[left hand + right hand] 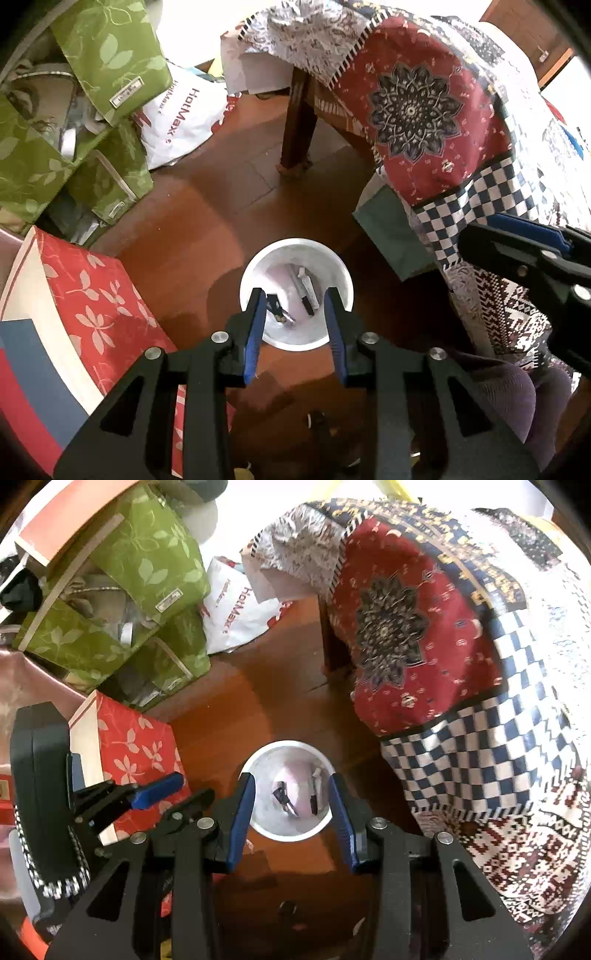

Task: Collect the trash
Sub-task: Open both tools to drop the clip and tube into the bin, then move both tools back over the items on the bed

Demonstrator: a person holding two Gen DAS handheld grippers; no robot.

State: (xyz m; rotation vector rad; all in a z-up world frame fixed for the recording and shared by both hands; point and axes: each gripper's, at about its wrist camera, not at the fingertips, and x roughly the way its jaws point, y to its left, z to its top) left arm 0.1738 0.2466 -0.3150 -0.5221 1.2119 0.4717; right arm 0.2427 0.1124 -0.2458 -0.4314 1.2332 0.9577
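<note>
Standing on glossy reddish wooden floor [207, 229] beside a patchwork quilt [436, 122], the round white bin [255, 269] holding trash [308, 291] is being overhung by left gripper [295, 299] and right gripper [291, 786], both released.

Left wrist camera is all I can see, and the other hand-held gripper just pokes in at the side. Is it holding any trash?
Observer: No. The right wrist view shows the right hand-held gripper open, with nothing between its fingers, above the white bin.
Operator: Is anything on top of the green boxes?
Observer: Yes. A flat pink thing lies above the top green box. Your view cuts that off.
</note>
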